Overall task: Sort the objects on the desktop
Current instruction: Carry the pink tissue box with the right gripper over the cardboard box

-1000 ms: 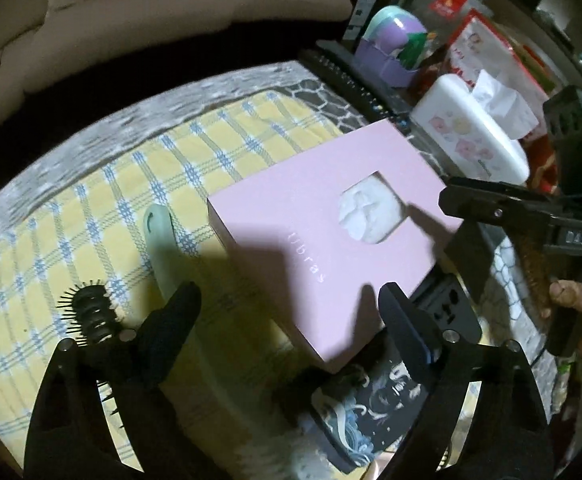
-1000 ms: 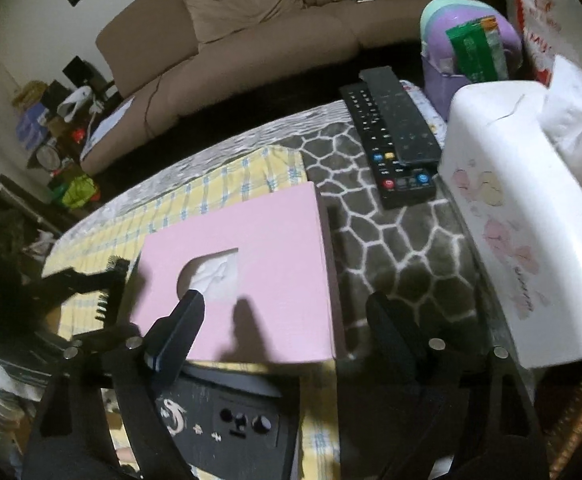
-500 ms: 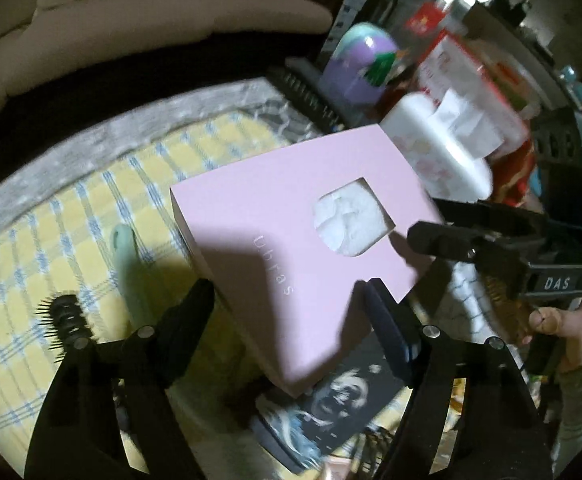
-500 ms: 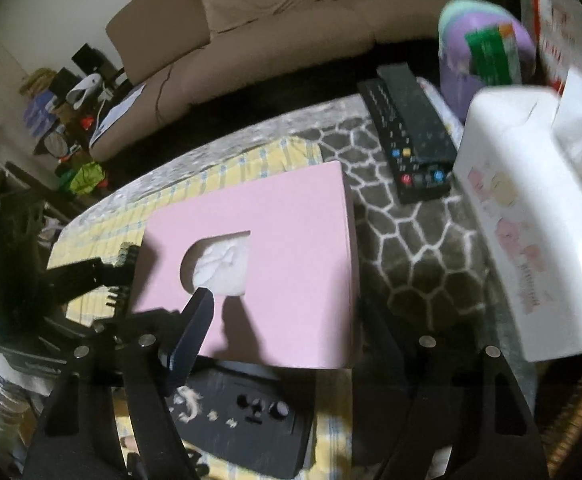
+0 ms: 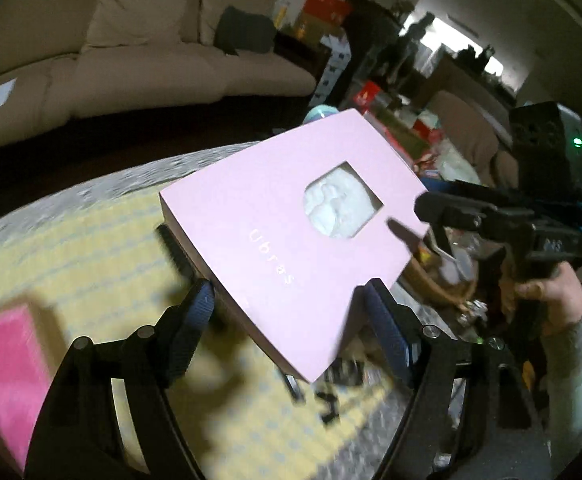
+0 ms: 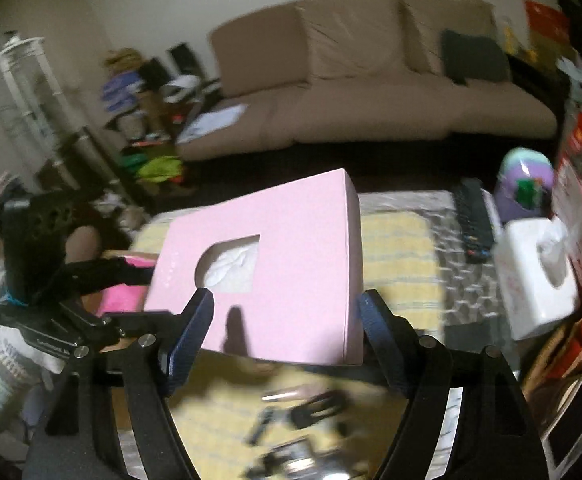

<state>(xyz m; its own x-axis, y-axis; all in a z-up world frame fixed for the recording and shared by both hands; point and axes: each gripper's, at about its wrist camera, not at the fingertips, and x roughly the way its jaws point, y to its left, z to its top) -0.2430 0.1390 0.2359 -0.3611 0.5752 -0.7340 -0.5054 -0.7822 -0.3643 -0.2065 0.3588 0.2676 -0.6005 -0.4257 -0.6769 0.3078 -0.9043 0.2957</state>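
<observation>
The pink box [image 5: 291,240], printed "Ubras" and cut with a window showing white fabric, is held clear above the table, tilted, with the yellow checked cloth [image 5: 91,264] beneath it. Both tools are engaged on it. The left gripper [image 5: 291,300] has its jaws set wide across one corner of the box, one blue-padded finger at each side edge; the pads appear to bear on the box sides, though blur prevents confirming firm contact. The right gripper [image 6: 285,312] stands likewise, jaws wide, its fingers on either side of the near edge of the box, the right-hand finger close against the box's side wall. In the left wrist view the right gripper comes in from the right, its finger tip meeting the box edge beside the window, with the person's hand [image 5: 547,292] on its handle. On the table beyond, in the right wrist view, sit a white tissue box [image 6: 539,280], black remote controls [image 6: 473,216] on a grey patterned mat, and a purple container [image 6: 525,184]. A bright pink item [image 5: 3,364] lies on the cloth at the left gripper's side. Dark small objects under the box are too blurred to identify. A beige sofa [image 6: 371,80] stands behind the table.
</observation>
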